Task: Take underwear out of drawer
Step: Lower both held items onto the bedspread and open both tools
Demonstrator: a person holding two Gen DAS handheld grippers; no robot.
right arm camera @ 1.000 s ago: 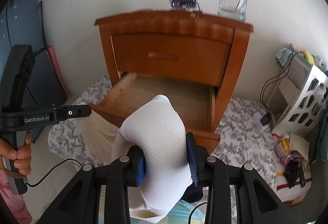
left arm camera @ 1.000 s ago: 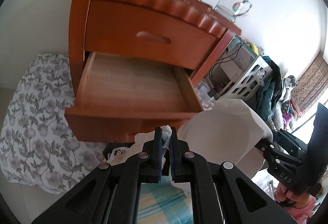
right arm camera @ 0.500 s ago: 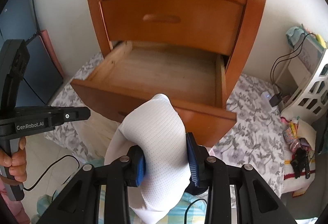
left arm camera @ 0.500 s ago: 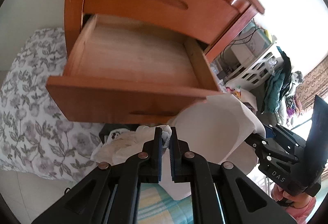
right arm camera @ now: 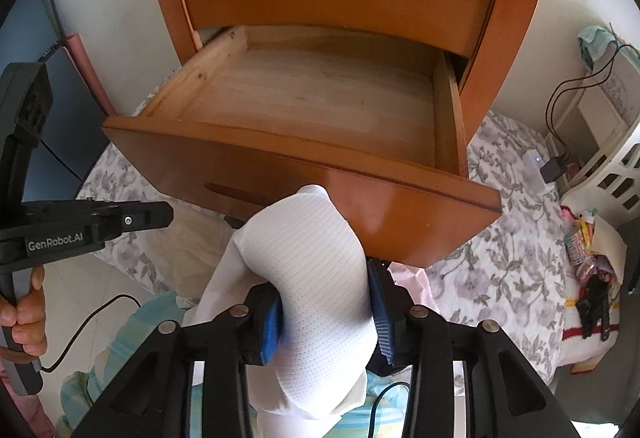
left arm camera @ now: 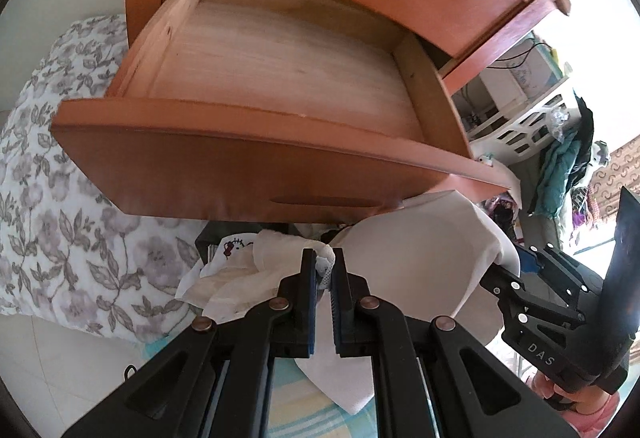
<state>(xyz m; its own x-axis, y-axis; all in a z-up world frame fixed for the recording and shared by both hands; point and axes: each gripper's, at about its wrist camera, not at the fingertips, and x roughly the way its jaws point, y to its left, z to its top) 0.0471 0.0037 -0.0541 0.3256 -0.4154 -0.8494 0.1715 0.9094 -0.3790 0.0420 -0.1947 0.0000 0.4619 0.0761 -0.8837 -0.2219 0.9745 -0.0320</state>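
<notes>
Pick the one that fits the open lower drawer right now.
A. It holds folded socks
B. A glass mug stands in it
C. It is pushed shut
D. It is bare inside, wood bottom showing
D: the drawer is pulled out and shows only its bare wood bottom, while the white underwear is outside it in front, in the right gripper.

Floor (right arm camera: pixel 80 290): pale tile. Grey floral-print bedding (right arm camera: pixel 500 238) spread over it, under and around the wooden nightstand (right arm camera: pixel 500 37). White openwork basket (right arm camera: pixel 616 173) far right; striped pastel cloth (left arm camera: pixel 304 410) nearest. Bottom drawer (right arm camera: pixel 320 105) pulled out, bare boards.
</notes>
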